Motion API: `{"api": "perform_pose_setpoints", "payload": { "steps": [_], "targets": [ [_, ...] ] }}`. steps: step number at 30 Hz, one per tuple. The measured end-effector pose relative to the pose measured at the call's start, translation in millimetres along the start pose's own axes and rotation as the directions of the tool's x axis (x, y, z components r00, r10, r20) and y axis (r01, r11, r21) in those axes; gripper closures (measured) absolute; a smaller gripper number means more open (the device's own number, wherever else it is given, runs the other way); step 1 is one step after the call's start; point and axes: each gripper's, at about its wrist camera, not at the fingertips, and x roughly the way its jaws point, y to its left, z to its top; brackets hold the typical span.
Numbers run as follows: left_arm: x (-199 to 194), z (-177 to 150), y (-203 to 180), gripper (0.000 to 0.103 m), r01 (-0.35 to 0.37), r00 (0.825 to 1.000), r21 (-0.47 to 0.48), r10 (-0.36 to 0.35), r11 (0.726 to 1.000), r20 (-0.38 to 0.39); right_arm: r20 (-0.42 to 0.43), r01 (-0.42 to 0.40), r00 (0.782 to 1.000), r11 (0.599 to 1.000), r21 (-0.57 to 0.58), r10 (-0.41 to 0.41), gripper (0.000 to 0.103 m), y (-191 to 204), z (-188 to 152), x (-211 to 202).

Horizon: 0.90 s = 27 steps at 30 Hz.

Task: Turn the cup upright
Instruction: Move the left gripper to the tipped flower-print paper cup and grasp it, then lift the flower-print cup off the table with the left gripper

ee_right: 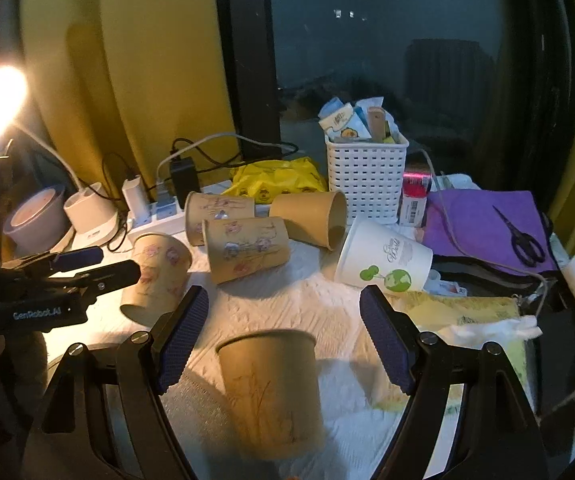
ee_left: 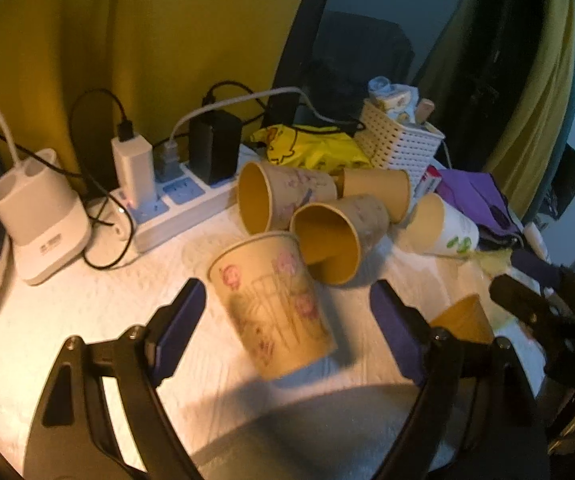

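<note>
Floral cup (ee_left: 273,304) stands mouth-up between our left gripper (ee_left: 287,300)'s wide-open pads, seemingly released; right gripper (ee_right: 283,312), equally wide, brackets a plain cup (ee_right: 271,392).

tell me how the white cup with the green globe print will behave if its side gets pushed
The white cup lies on its side, so it will probably roll, curving since it tapers. It looks like thin paper and appears empty, so likely very light and easily dented. The bumpy white cloth may slow it a little.

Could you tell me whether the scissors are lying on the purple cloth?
Yes, the scissors lie flat on the purple cloth to the right of the white basket.
</note>
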Motion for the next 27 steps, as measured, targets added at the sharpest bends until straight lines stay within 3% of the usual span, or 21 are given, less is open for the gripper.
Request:
{"api": "perform_pose_setpoints", "payload": {
  "steps": [10,12,14,27],
  "targets": [
    [35.0,-3.4,5.1,0.019,0.026,0.997,-0.008,-0.026,1.0,-0.076,-0.023,-0.01,1.0,1.0,0.013,0.01,0.022,-2.6,-0.5,15.2],
    [36.8,-4.5,7.0,0.037,0.037,0.996,-0.015,-0.038,0.999,-0.085,-0.026,-0.008,1.0,1.0,0.014,0.009,0.022,-2.1,-0.4,15.6],
    [35.7,-4.3,6.5,0.037,0.051,0.995,-0.017,-0.053,0.999,-0.085,-0.027,-0.006,1.0,1.0,0.011,0.007,0.022,-0.5,0.1,13.9],
    [-26.3,-19.8,-8.3,0.038,0.07,0.998,0.037,-0.07,0.997,0.005,0.013,0.005,1.0,1.0,-0.013,-0.005,0.022,14.5,1.7,-27.5]
  ]
}}
